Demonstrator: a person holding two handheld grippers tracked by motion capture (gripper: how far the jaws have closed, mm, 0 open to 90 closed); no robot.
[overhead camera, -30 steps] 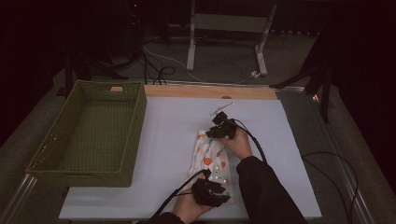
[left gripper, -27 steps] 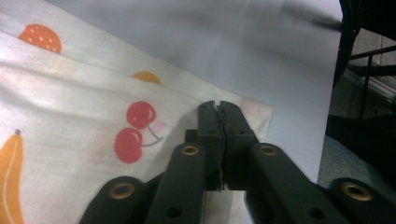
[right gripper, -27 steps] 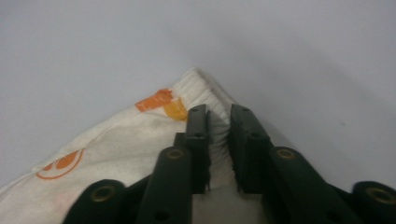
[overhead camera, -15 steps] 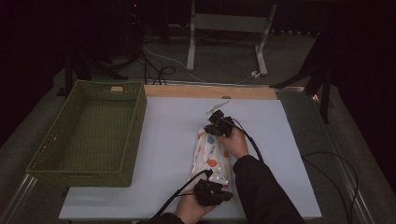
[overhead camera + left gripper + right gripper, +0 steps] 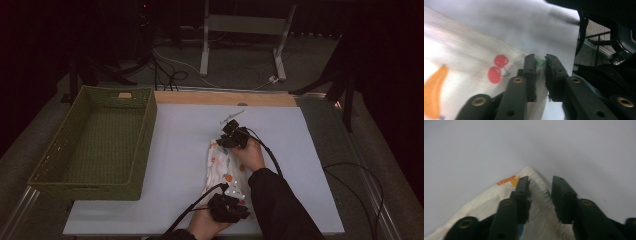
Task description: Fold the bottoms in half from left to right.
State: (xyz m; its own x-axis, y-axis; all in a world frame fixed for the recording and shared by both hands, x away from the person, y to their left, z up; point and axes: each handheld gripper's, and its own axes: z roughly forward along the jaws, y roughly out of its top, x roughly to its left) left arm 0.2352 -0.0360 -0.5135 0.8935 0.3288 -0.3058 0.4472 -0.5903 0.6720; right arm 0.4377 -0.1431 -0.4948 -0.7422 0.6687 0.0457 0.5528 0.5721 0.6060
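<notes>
A white cloth (image 5: pixel 222 167) printed with fruit lies folded in a long strip on the white table (image 5: pixel 175 130). My right gripper (image 5: pixel 226 143) is over its far end. Its jaws have just been opening and stand apart, with the cloth's ribbed corner (image 5: pixel 540 192) lying loose between them. My left gripper (image 5: pixel 231 196) sits at the near end by the table's front edge. Its jaws (image 5: pixel 541 60) have just been opening too and leave a narrow gap over the cloth's edge (image 5: pixel 461 62), beside a cherry print.
A green wicker basket (image 5: pixel 146 145) with nothing in it stands along the table's left side. A wooden strip (image 5: pixel 225 98) borders the far edge, and a small pale object (image 5: pixel 232 117) lies just behind the right gripper. Cables trail off the right side.
The right gripper has shifted slightly over the cloth's far end, and the cloth now lies as a narrower strip. The left hand has stayed where it was.
</notes>
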